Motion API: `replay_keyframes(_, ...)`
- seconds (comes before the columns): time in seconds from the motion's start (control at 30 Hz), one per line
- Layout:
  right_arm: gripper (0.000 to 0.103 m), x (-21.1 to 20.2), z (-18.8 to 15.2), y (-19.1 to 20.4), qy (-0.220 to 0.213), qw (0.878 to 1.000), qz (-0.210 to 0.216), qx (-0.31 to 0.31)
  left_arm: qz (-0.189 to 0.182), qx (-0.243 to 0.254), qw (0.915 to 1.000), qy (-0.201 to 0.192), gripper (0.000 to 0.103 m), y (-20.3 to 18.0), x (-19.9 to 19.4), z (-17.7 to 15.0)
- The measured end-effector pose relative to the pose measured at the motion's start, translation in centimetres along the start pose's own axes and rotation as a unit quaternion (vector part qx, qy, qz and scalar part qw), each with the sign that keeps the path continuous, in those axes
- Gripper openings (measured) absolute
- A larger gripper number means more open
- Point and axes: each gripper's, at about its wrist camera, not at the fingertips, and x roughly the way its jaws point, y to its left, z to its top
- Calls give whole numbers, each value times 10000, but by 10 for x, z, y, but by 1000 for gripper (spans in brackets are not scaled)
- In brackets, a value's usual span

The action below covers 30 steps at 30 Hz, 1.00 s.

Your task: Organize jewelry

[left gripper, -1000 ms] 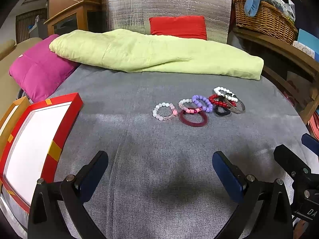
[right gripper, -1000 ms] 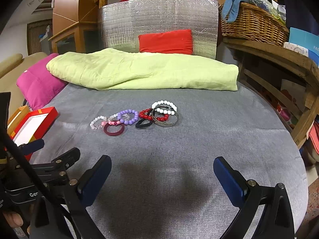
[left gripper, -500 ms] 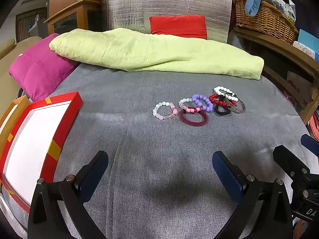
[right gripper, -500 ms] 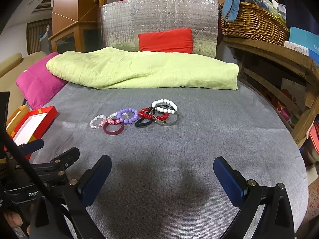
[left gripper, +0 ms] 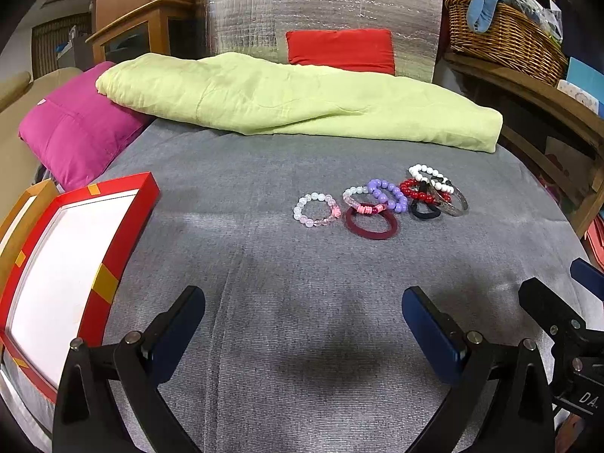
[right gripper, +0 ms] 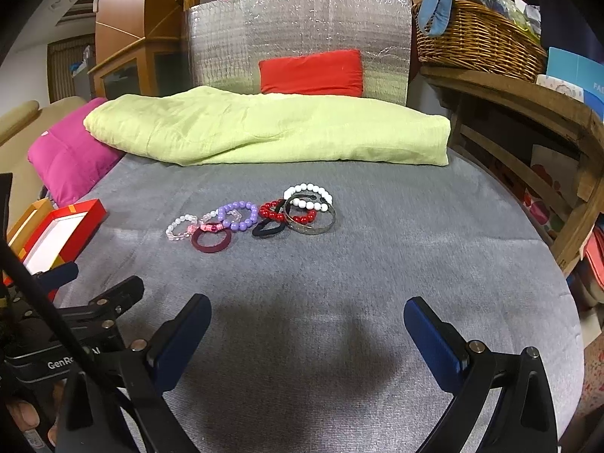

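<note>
Several bracelets lie in a row on the grey cloth: a pale pink bead bracelet, a maroon ring, a purple bead bracelet, red beads, a black hair tie, white beads and a silver bangle. A red-framed box with a white inside sits at the left. My left gripper and right gripper both hover open and empty, well short of the bracelets.
A lime green folded blanket and a magenta pillow lie across the back. A red cushion leans on silver foil. A wicker basket stands on a wooden shelf at the right. Grey cloth spreads before the grippers.
</note>
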Motion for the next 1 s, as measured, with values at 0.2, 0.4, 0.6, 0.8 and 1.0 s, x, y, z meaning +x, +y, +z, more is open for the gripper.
replay_keyframes(0.2,103,0,1,-3,-16,10000,-22,43,65,-130,9999,-77,103,6,0,2)
replay_keyframes(0.4,102,9,3,-27,306,9970,224,672,151,-358,9992,122,103,18,5,4)
replay_keyframes(0.6,85,27,11,-44,642,9900,551,1127,76,-469,9986,242,103,21,8,5)
replay_keyframes(0.8,73,66,34,-47,1014,9845,819,1177,-34,-531,9978,405,103,17,14,6)
replay_keyframes(1.0,50,122,62,-57,1367,9769,740,1469,-2,-554,9974,463,103,17,17,8)
